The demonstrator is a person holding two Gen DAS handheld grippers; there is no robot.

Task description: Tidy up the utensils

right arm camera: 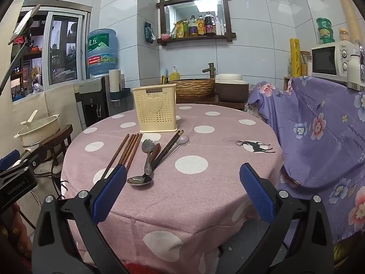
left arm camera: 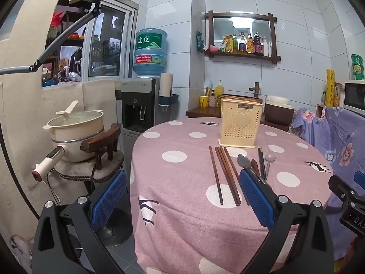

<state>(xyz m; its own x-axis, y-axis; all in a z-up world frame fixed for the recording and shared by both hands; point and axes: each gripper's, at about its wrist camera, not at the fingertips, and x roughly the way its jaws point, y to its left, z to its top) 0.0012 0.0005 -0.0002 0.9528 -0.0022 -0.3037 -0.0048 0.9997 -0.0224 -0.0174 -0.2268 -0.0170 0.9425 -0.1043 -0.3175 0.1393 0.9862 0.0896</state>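
Both claws occupy the lower foreground of their own views, each with its blue-padded fingers spread wide apart and nothing between them: the left claw [left arm camera: 182, 196] hangs over the near edge of the counter [left arm camera: 182, 228], its left finger out past the counter's left edge, and the right claw [right arm camera: 182, 190] hangs over the near edge likewise. Neither touches any utensil. On the pink, white-dotted cloth, at centre frame in the right view, lie four brown wooden chopsticks [right arm camera: 124, 150] side by side, running from lower left toward upper centre. Just right of them rest a metal spoon [right arm camera: 147, 150] with bowl away, a second metal spoon [right arm camera: 139, 180] with bowl nearest the camera, a dark pair of chopsticks [right arm camera: 168, 147], and a pale spoon [right arm camera: 182, 140]; these overlap at their near ends. Behind all utensils stands a cream perforated holder [right arm camera: 156, 110] bearing a heart emblem, upright, apart from the chopstick tips. At left frame edge of the right view, part of the left gripper body is visible.
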